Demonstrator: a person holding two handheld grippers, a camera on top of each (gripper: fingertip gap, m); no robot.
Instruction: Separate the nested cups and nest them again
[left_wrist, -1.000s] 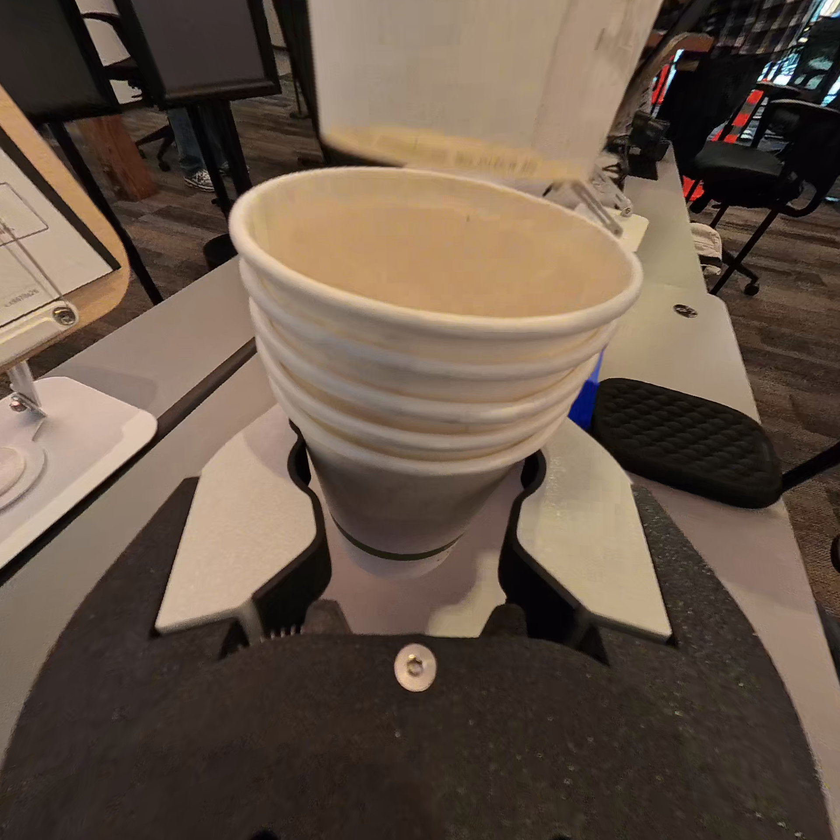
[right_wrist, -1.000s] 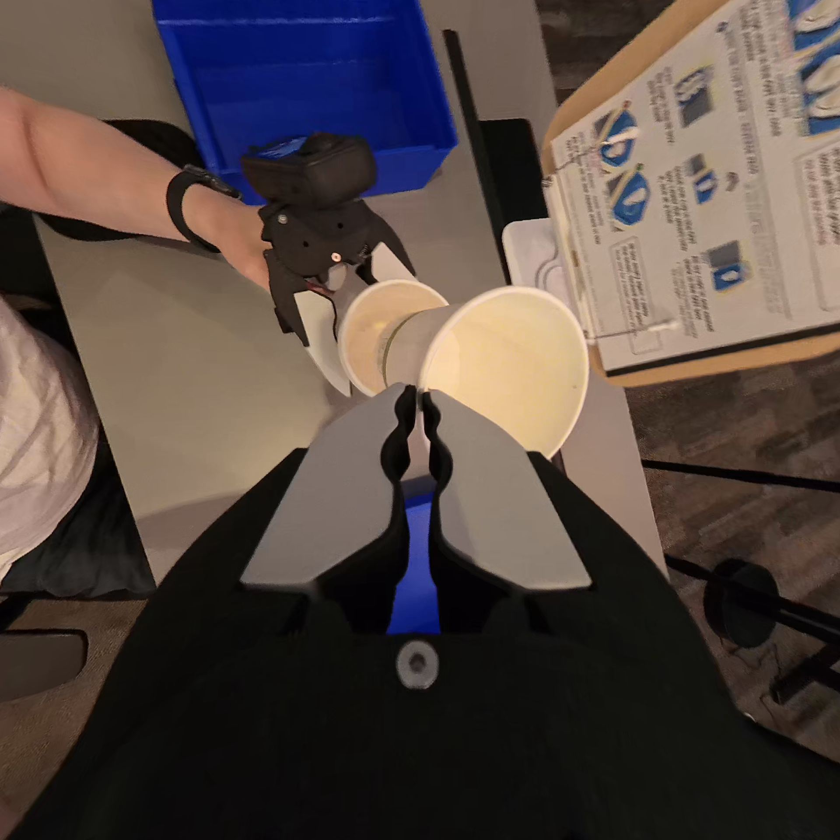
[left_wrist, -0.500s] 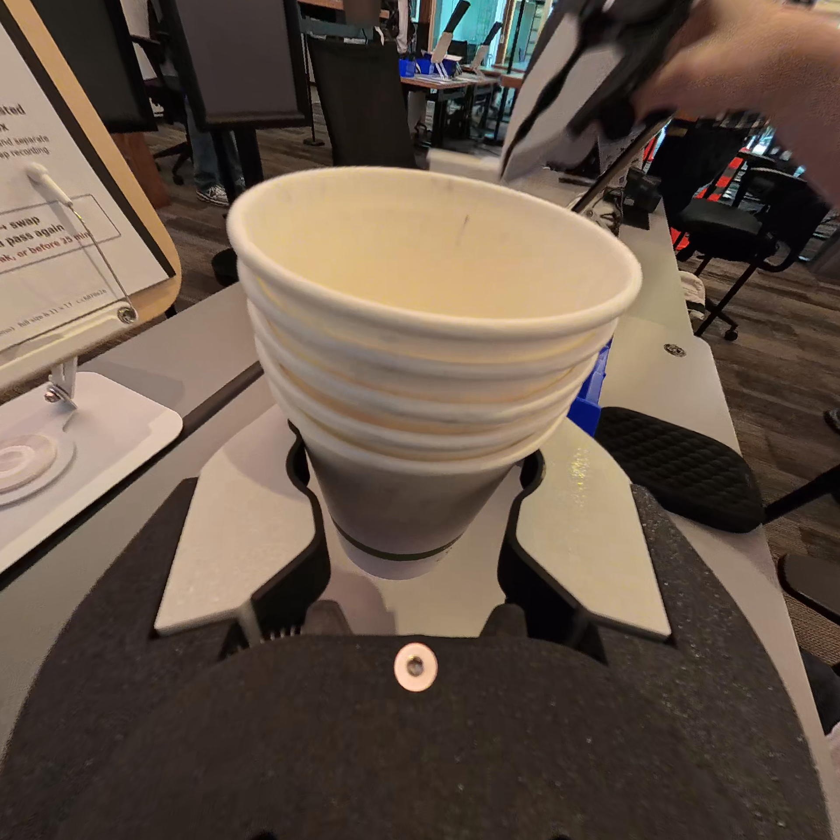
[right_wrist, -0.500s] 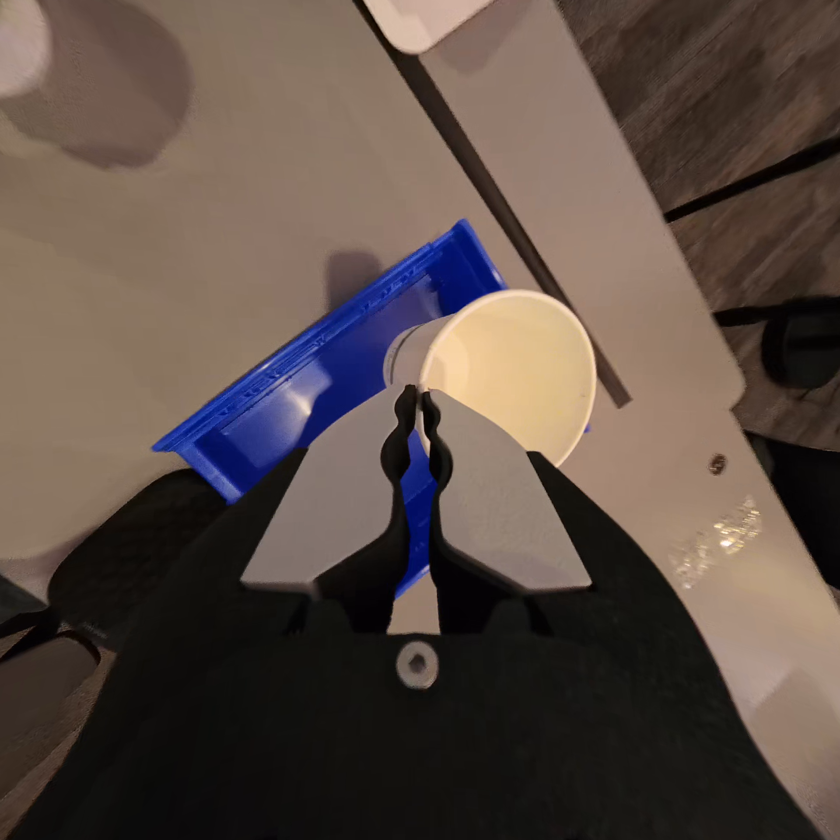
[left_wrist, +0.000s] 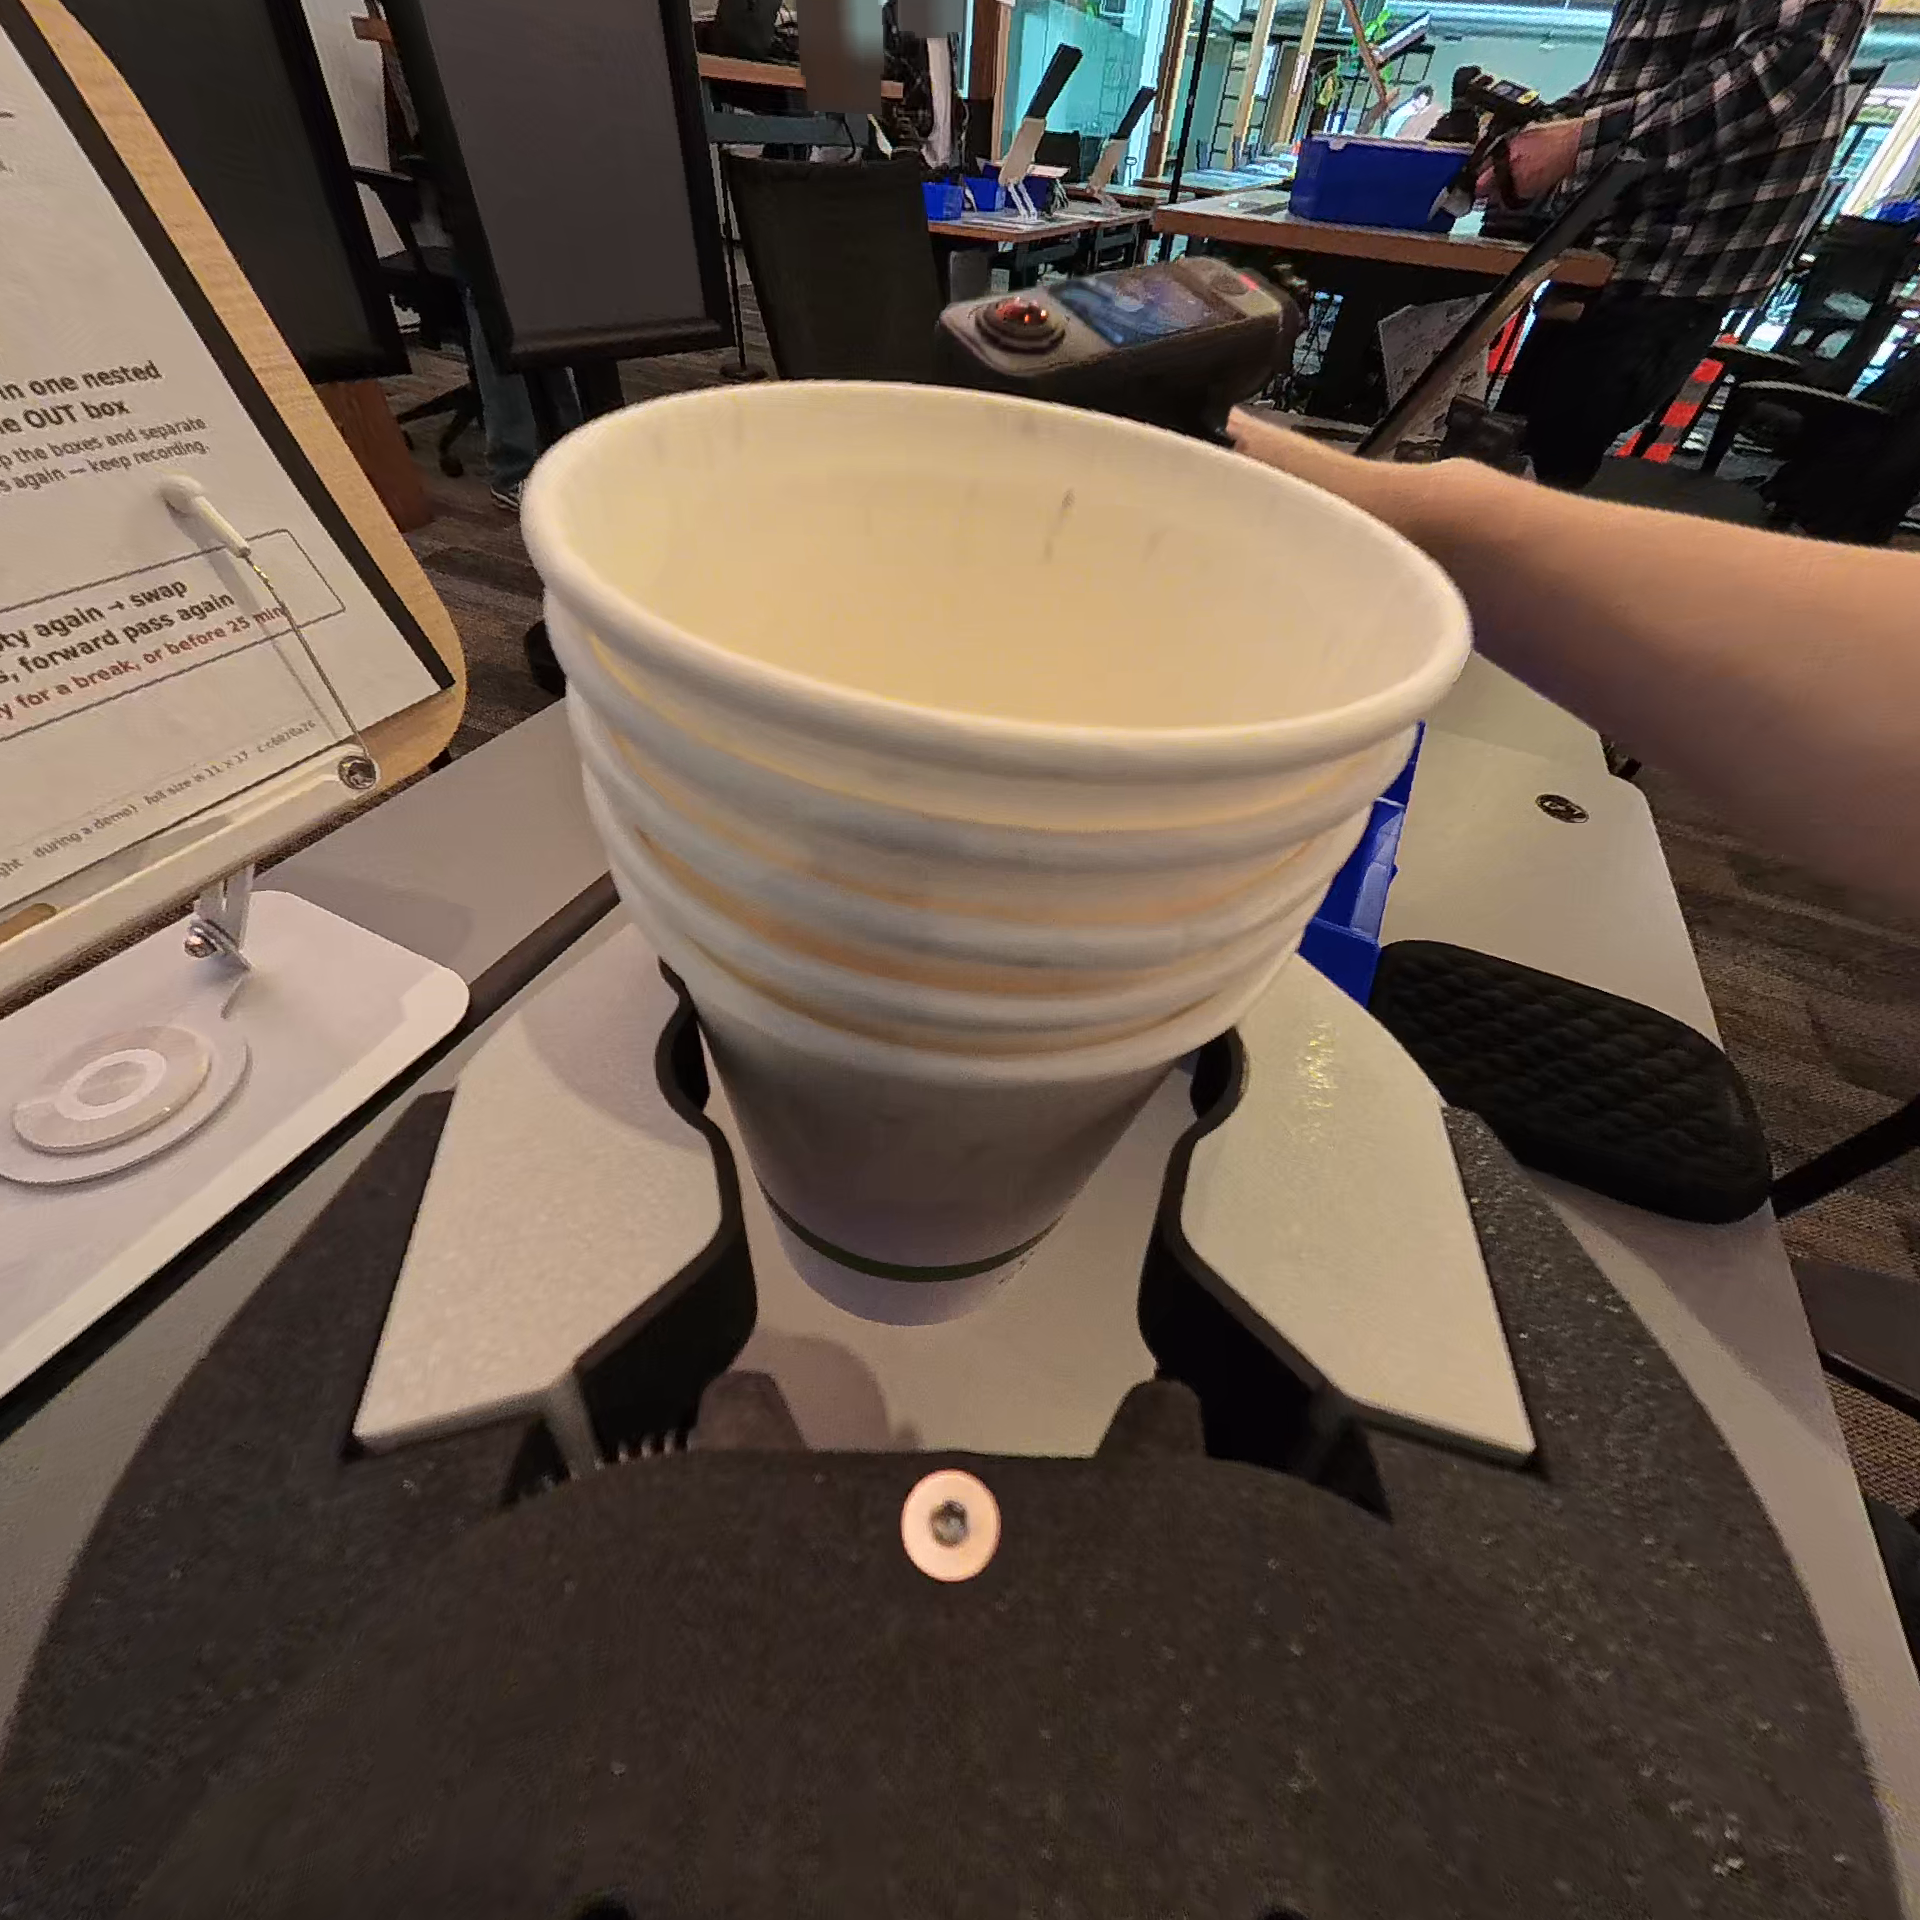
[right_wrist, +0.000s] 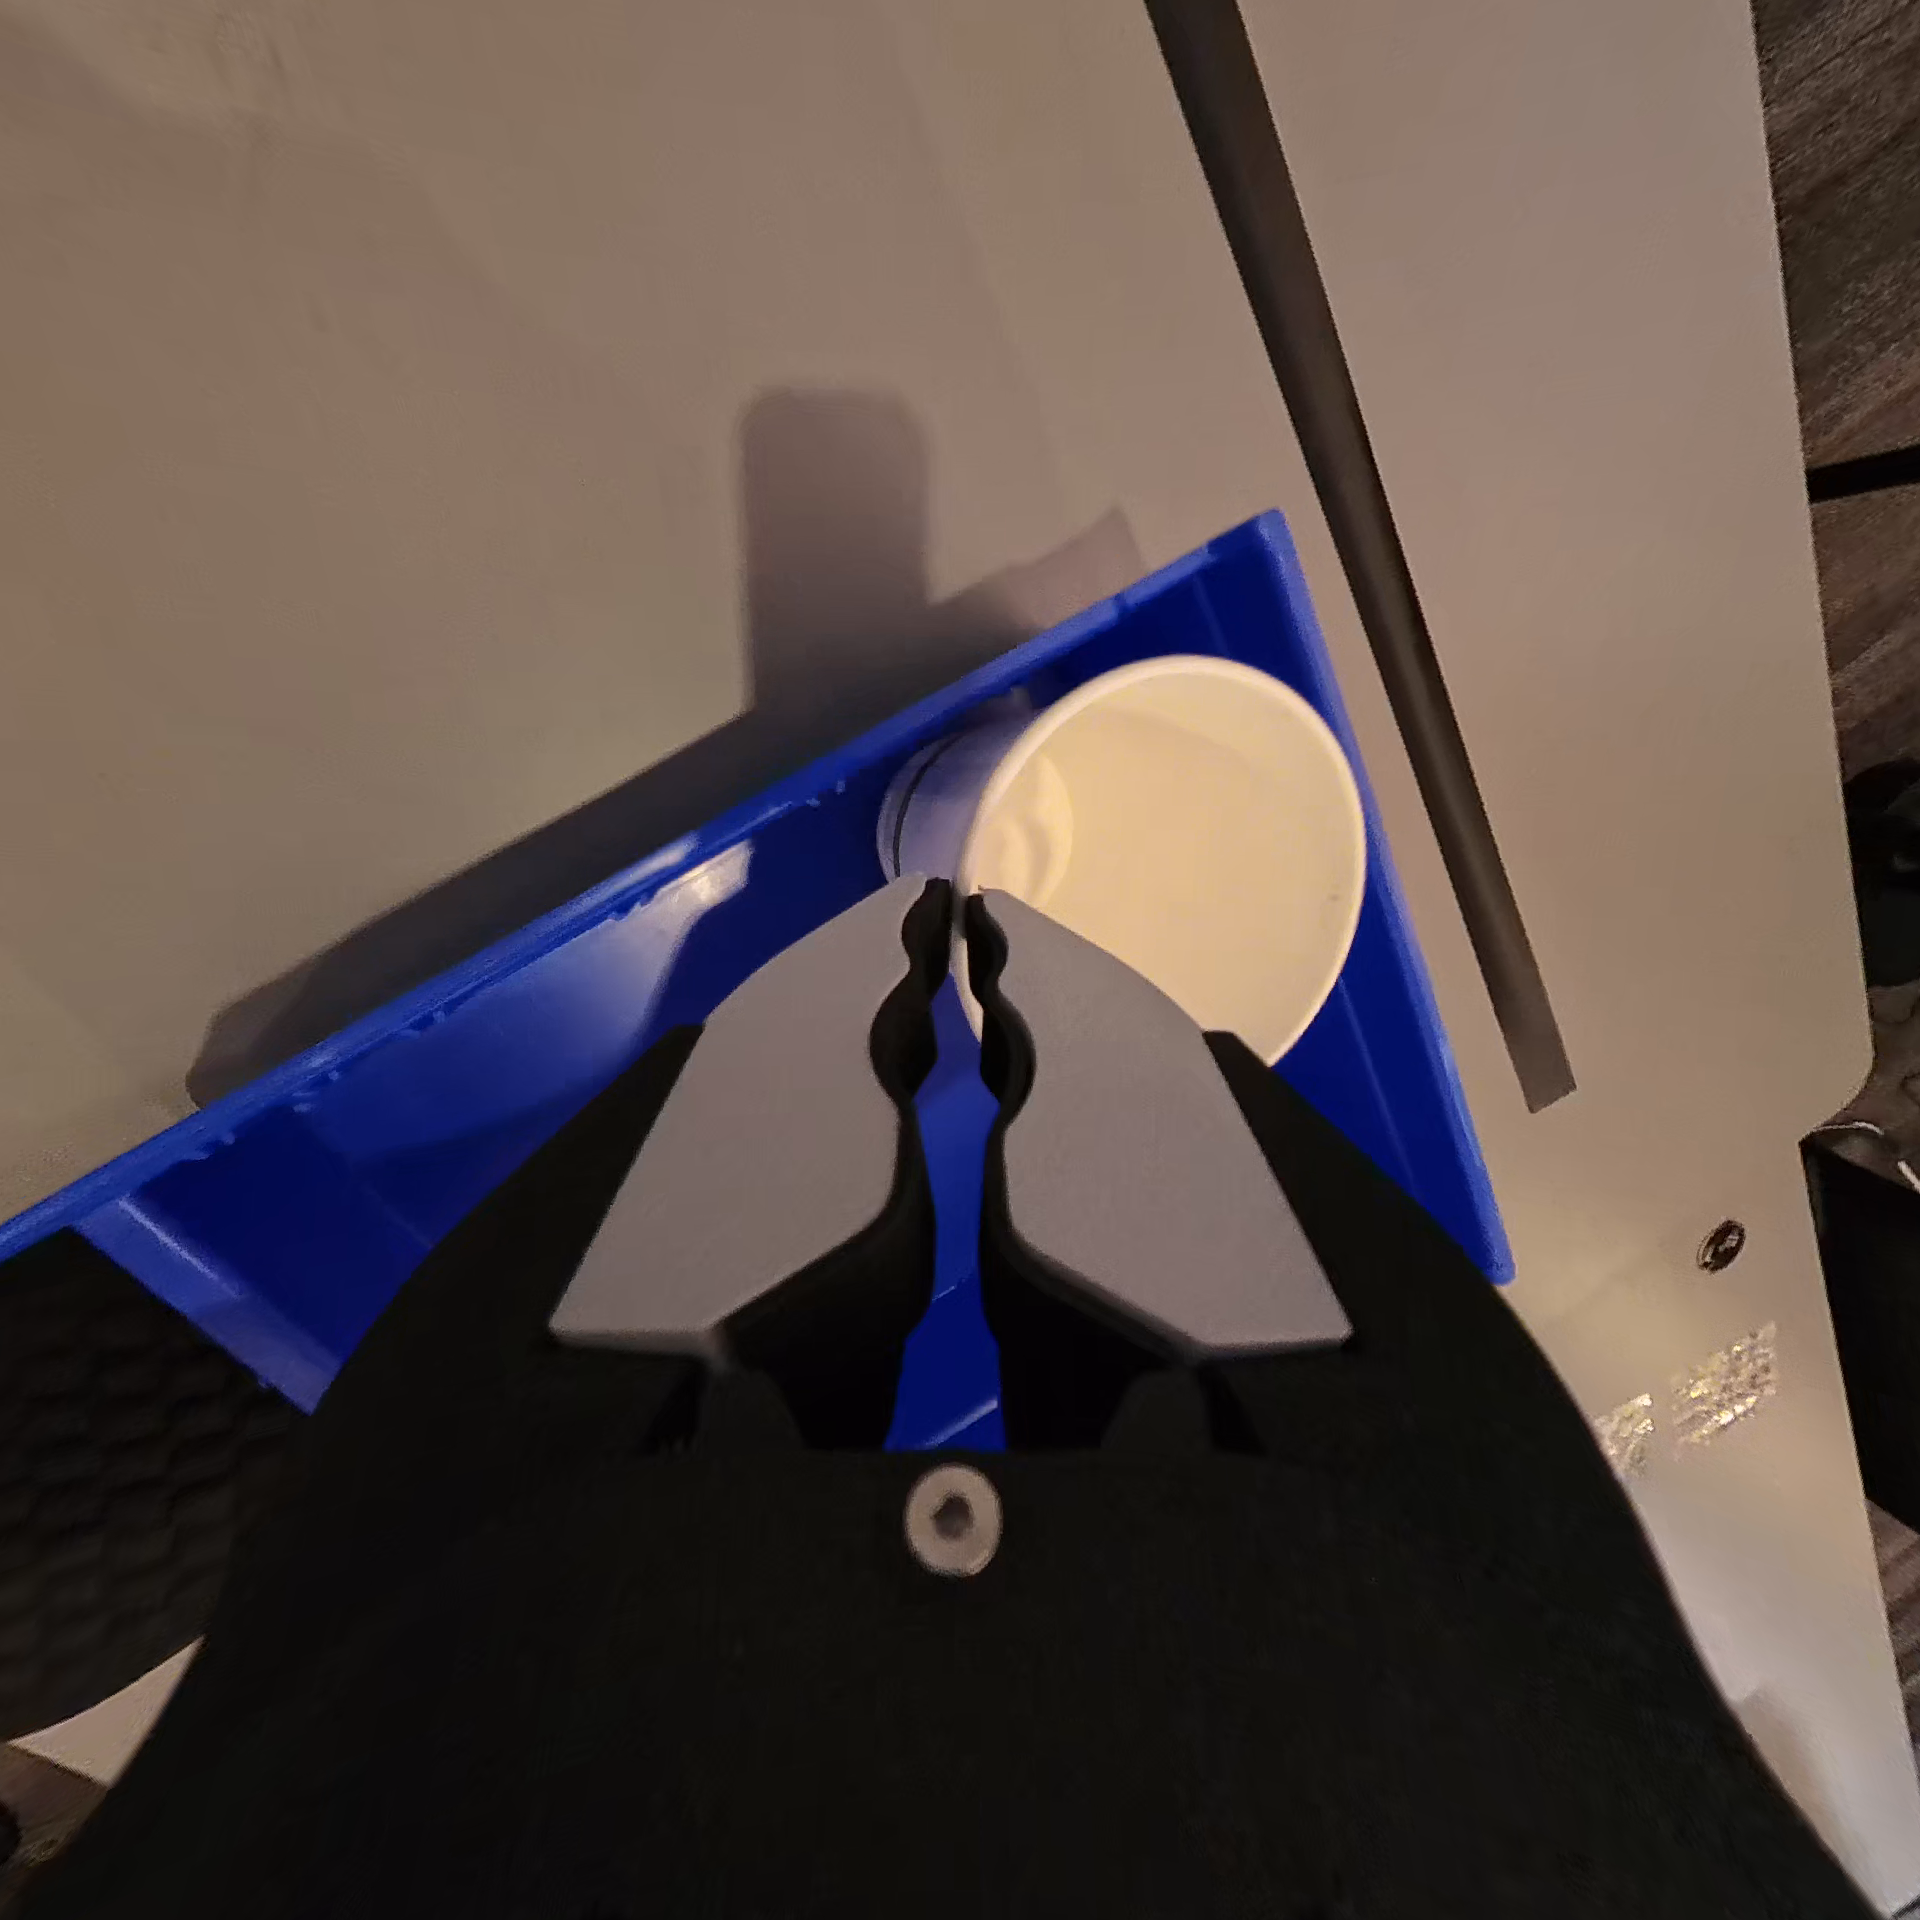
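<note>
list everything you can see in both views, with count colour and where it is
nested cup stack: several, exact count unclear, white, between the left gripper's fingers
single cup: one, white, pinched at its rim, over the blue bin
blue bin: one, on the table
table: one, grey
instruction board: one, white with wood edge, on a stand, left
black pad: one, right table edge
person in plaid: one, background
forearm: one, reaching from the right
left gripper: black with grey fingers
right gripper: the same
</note>
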